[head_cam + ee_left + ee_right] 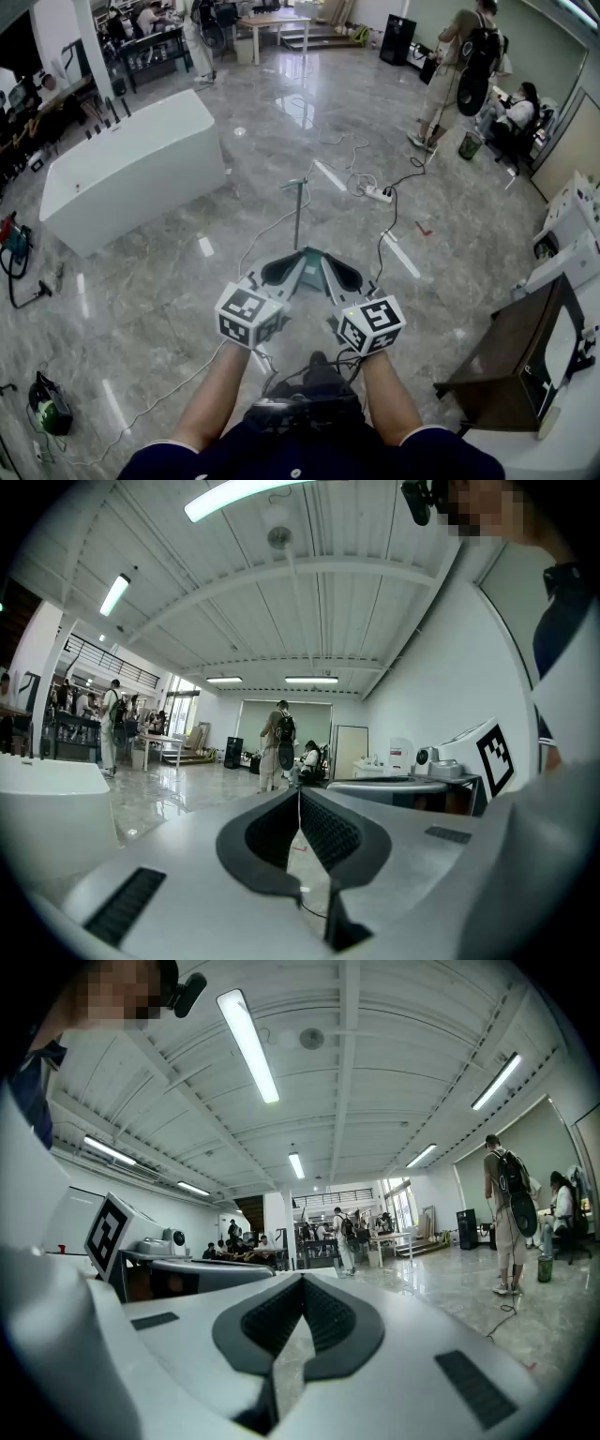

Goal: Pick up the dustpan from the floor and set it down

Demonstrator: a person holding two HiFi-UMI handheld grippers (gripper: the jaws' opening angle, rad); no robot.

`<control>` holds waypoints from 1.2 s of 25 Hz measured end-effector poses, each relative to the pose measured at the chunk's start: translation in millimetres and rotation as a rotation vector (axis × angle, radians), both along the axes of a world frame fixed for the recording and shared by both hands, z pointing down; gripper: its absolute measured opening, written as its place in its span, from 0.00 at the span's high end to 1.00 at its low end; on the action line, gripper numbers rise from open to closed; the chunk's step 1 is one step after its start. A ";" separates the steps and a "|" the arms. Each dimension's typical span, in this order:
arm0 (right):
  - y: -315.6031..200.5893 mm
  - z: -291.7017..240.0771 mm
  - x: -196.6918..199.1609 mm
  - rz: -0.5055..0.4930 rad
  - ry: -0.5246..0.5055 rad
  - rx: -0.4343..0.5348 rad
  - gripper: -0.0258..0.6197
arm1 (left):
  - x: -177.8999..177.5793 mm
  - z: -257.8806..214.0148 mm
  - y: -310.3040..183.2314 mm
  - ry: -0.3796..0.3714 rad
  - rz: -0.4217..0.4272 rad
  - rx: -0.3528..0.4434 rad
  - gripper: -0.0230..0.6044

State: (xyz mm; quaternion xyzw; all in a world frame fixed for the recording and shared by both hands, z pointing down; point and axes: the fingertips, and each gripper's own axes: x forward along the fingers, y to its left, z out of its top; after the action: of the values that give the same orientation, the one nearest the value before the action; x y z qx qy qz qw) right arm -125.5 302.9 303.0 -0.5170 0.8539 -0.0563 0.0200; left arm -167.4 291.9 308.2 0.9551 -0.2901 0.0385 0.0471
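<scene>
- head view: both arms reach out level over the grey marble floor point(234, 244). the left gripper point(286, 270) and right gripper point(337, 272) sit side by side, tips nearly touching each other. what looks like the dustpan pole point(298, 214) stands thin and upright on the floor just past those tips, apart from both. i can't make out its pan behind the grippers. a white tub point(131, 169) sits off to the left, a power strip point(378, 194) with cables lies further out, a person with a backpack point(459, 66) stands far right, and a dark wooden table point(511, 361) is near right.
- left gripper view: the left gripper point(300, 797) has its dark ribbed pads pressed together at the tips, with nothing pinched between them. the other gripper's marker cube point(494, 754) shows at the right.
- right gripper view: the right gripper point(302, 1281) is likewise closed tip to tip and holds nothing. the shiny floor and distant people lie beyond.
</scene>
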 end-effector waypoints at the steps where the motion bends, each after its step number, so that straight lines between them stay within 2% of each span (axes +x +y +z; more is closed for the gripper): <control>1: -0.3 -0.4 -0.3 0.001 -0.003 0.002 0.95 | -0.2 -0.7 -0.1 0.004 0.000 -0.003 0.94; 15: -3.7 1.3 -5.7 0.012 0.011 -0.001 0.95 | -4.2 3.3 -3.4 0.024 0.008 -0.009 0.94; 21: -17.5 6.0 -8.0 0.026 0.017 -0.010 0.95 | -7.3 11.8 -19.2 0.030 0.015 -0.025 0.94; 30: -74.2 6.2 32.5 0.043 -0.010 -0.009 0.95 | 31.1 22.6 -73.3 0.000 0.024 -0.041 0.94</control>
State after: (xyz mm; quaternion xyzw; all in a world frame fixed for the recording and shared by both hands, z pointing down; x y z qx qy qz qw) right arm -92.9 228.7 309.2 -0.5350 0.8423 -0.0620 0.0231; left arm -136.3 218.6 330.8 0.9573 -0.2779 0.0451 0.0662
